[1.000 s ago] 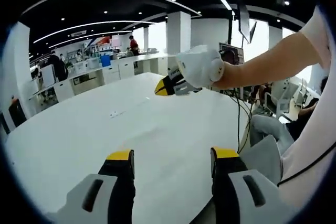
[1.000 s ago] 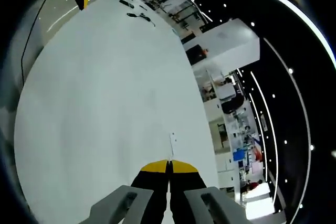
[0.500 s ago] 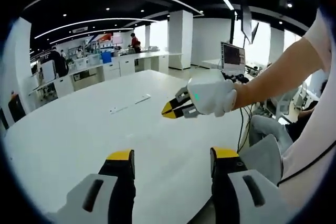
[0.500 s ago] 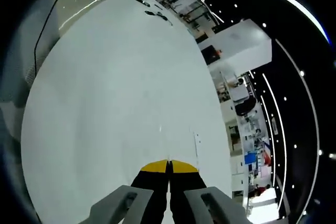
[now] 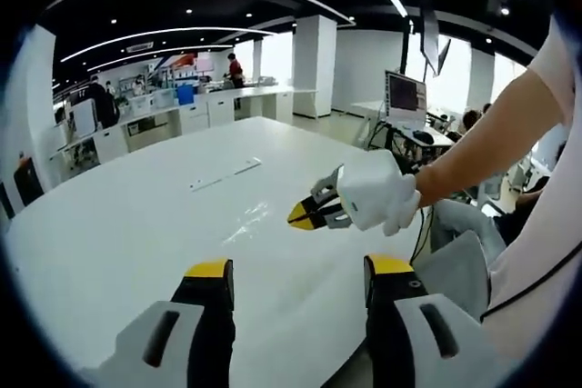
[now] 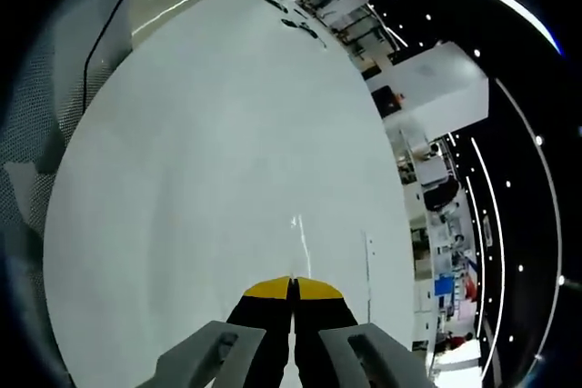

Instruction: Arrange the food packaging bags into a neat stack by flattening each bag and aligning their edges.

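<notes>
Left gripper point(image 5: 298, 281) gaping, right gripper point(image 6: 292, 288) closed

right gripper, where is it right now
In the left gripper view the right gripper, jaws shut, hovers over the white table, right of centre, beyond the left gripper.

Two thin, flat, pale things lie on the white desk point(image 5: 118, 233), too small and far off to tell whether they are bags. In the left gripper view the long strip point(image 5: 246, 168) sits toward 11 o'clock of the middle. The short strip point(image 5: 204, 184) lies just beside it at its 8 o'clock, almost end to end. In the right gripper view a strip point(image 6: 367, 256) lies flat at 4 o'clock.
</notes>
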`<state>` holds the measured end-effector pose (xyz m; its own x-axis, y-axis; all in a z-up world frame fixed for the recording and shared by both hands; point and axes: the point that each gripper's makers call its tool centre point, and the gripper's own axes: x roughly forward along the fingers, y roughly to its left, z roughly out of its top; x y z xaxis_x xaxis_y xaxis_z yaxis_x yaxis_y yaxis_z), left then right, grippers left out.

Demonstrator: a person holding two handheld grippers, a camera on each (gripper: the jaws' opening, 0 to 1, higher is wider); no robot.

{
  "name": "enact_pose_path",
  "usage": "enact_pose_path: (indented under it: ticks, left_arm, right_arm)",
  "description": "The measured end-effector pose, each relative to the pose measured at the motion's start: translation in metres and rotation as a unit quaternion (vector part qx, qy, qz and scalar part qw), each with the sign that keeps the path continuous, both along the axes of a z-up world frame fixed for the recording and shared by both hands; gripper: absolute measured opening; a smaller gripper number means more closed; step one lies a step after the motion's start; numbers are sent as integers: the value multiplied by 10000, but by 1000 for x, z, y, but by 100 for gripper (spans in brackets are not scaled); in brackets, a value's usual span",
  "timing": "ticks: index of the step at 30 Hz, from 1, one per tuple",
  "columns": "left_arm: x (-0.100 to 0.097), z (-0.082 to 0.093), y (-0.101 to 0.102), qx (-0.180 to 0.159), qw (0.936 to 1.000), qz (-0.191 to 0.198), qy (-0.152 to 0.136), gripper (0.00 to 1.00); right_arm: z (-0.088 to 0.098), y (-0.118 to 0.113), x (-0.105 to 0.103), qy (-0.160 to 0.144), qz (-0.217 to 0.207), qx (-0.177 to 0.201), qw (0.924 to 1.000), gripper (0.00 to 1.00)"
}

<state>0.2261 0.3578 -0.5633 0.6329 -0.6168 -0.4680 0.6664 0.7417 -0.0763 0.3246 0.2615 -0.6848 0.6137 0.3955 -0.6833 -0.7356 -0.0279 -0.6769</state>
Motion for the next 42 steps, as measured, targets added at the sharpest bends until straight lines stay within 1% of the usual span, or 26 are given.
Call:
enact_pose_path:
  ticks: [4, 11, 14, 22, 31, 42]
  left_arm:
    - [-1, -1, -2, 5, 10000, 8, 35, 56]
    - [-1, -2, -3, 28, 10000, 6, 64, 56]
    - [-1, -3, -2, 48, 9999, 14, 90, 56]
    - [-2, -5, 0, 62, 9999, 64, 139, 56]
    - [-1, -10, 2, 77, 9997, 88, 197, 55]
    - [2, -14, 4, 94, 9996, 101, 247, 55]
  right_arm:
    - [-10, 4, -11, 65, 139, -60, 9999, 0]
    - [-23, 3, -11, 139, 121, -105, 9998, 0]
    - [-24, 3, -6, 130, 107, -106, 9998, 0]
    - [-24, 0, 14, 39, 96, -134, 9999, 0]
    - [-29, -1, 27, 134, 15, -140, 9998, 0]
    - [-37, 6, 30, 266, -6, -99, 9996, 0]
